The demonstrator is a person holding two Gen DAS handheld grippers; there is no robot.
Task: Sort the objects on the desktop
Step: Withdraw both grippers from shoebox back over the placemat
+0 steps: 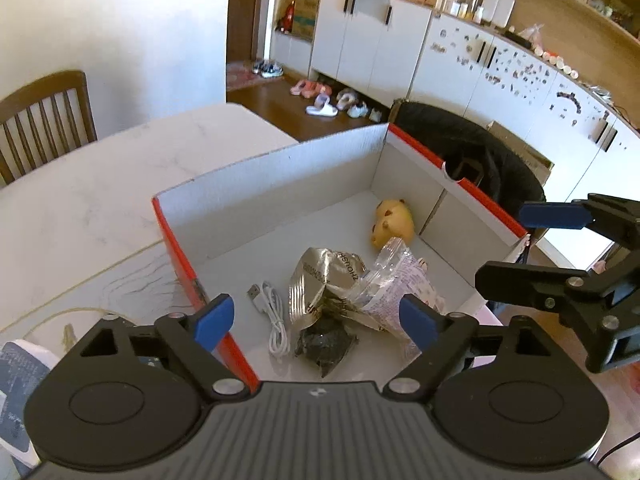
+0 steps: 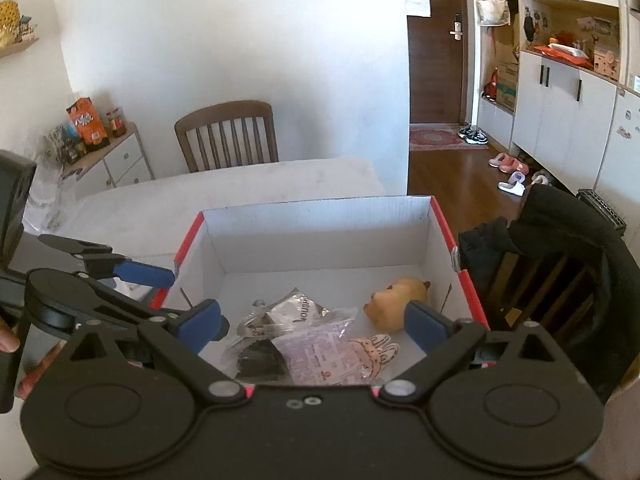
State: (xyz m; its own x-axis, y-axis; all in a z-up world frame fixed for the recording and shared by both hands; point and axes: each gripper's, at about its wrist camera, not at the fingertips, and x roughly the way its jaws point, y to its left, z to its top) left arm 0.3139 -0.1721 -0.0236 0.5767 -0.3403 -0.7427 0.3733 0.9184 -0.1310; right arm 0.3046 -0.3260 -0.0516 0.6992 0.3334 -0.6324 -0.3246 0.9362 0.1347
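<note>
A white cardboard box with red outer sides [image 1: 280, 184] [image 2: 320, 232] stands on the pale table. Inside lie a yellow animal toy [image 1: 390, 222] [image 2: 400, 304], a crumpled silver foil packet [image 1: 320, 280] [image 2: 288, 312], a clear printed wrapper [image 1: 392, 292] [image 2: 320, 352], a black bag [image 1: 324, 344] [image 2: 260, 360] and a white USB cable [image 1: 272, 316]. My left gripper [image 1: 316, 320] is open and empty above the box's near end. My right gripper [image 2: 316, 324] is open and empty over the near rim; it also shows in the left wrist view [image 1: 560, 256].
A wooden chair [image 1: 44, 116] [image 2: 228, 136] stands at the table's far side. A chair draped with a black coat [image 1: 472, 152] [image 2: 560, 248] is right of the box. A blue-and-white object [image 1: 16, 380] and a thin cord [image 1: 72, 316] lie left of the box.
</note>
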